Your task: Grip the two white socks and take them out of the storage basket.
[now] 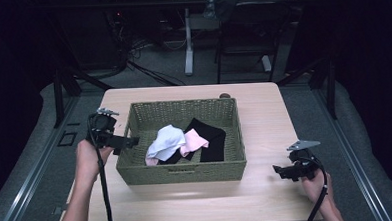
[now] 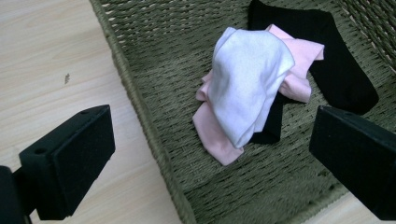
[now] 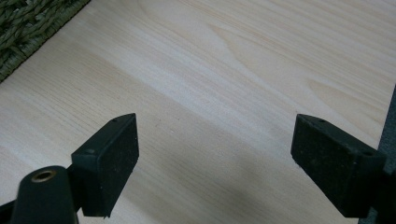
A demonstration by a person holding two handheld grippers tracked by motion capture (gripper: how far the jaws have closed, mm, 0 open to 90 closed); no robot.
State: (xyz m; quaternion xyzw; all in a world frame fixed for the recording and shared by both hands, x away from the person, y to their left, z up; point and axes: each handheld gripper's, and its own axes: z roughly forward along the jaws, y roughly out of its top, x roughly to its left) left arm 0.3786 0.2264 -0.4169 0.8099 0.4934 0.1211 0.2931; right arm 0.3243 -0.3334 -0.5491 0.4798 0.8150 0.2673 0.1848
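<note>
A woven olive basket (image 1: 182, 173) sits in the middle of the table. Inside lie a white sock (image 1: 165, 141) on top of a pink sock (image 1: 194, 140) and a black sock (image 1: 213, 140). In the left gripper view the white sock (image 2: 245, 84) drapes over the pink sock (image 2: 217, 135) and the black sock (image 2: 338, 70). My left gripper (image 1: 130, 142) hovers at the basket's left rim, open and empty, its jaws straddling the wall (image 2: 140, 116). My right gripper (image 1: 281, 171) is open over bare wood to the right of the basket.
The light wooden table (image 1: 264, 117) has free room right of and in front of the basket. A basket corner (image 3: 23, 28) shows in the right gripper view. A small dark round object (image 1: 225, 95) sits behind the basket. Chairs and cables stand on the floor beyond.
</note>
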